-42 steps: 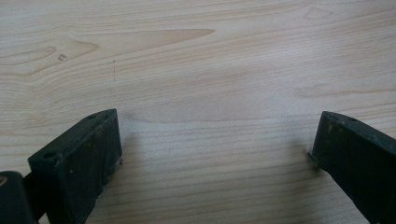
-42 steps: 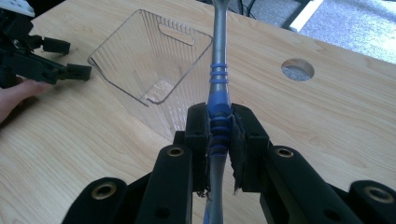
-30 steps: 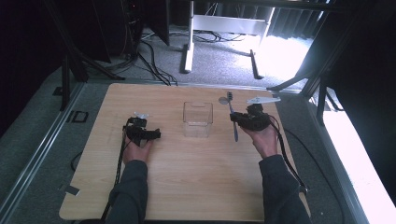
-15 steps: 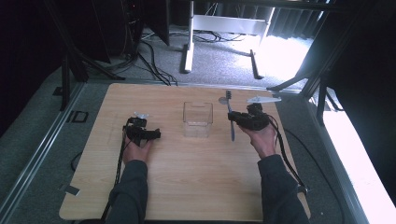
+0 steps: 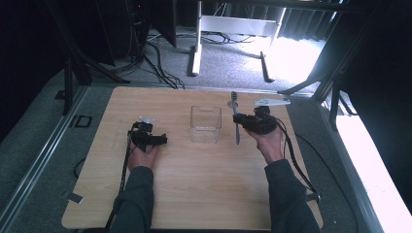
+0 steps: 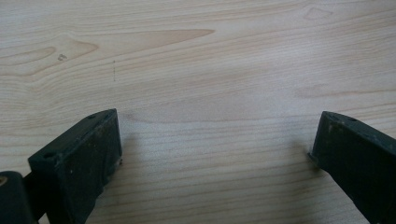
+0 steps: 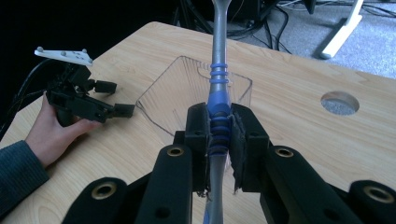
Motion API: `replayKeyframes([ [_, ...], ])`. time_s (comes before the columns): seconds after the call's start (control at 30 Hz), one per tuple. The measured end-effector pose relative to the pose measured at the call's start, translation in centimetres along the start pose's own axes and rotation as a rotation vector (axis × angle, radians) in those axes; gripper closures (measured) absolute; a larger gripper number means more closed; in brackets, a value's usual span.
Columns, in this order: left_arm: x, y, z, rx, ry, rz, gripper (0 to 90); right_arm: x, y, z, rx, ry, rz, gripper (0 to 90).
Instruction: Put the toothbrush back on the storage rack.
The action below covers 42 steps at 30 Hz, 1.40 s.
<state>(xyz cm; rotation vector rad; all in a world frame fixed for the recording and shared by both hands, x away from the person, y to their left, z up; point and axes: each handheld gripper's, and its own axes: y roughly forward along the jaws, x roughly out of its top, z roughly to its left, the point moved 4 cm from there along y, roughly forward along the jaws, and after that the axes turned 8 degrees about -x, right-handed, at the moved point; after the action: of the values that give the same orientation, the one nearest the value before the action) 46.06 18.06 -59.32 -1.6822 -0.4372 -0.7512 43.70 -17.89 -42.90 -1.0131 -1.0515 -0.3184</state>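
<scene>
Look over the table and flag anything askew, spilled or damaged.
Nothing stands out. The clear plastic container stands upright and empty mid-table, with nothing spilled on the light wooden table. The right tool is shut on the ribbed blue grip of a grey-and-blue toothbrush. The left tool rests open on the wood.
</scene>
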Motion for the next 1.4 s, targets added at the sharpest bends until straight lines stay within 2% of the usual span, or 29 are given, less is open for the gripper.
replayKeyframes([
  [0.17, 0.0, 0.0, 0.0, 0.0, -0.001, -0.001, 1.5, 0.2, 0.2, 0.3, 0.032, 0.007, -0.019, 78.1],
  [1.2, 0.1, 0.1, 0.0, 0.002, -0.003, -0.002, 1.5, 0.6, 1.6, 0.9, 0.084, 0.112, -0.126, 78.2],
  [1.4, 0.1, 0.0, 0.0, 0.002, -0.002, 0.0, 1.6, 0.6, 2.0, 1.0, 0.099, 0.123, -0.131, 78.2],
])
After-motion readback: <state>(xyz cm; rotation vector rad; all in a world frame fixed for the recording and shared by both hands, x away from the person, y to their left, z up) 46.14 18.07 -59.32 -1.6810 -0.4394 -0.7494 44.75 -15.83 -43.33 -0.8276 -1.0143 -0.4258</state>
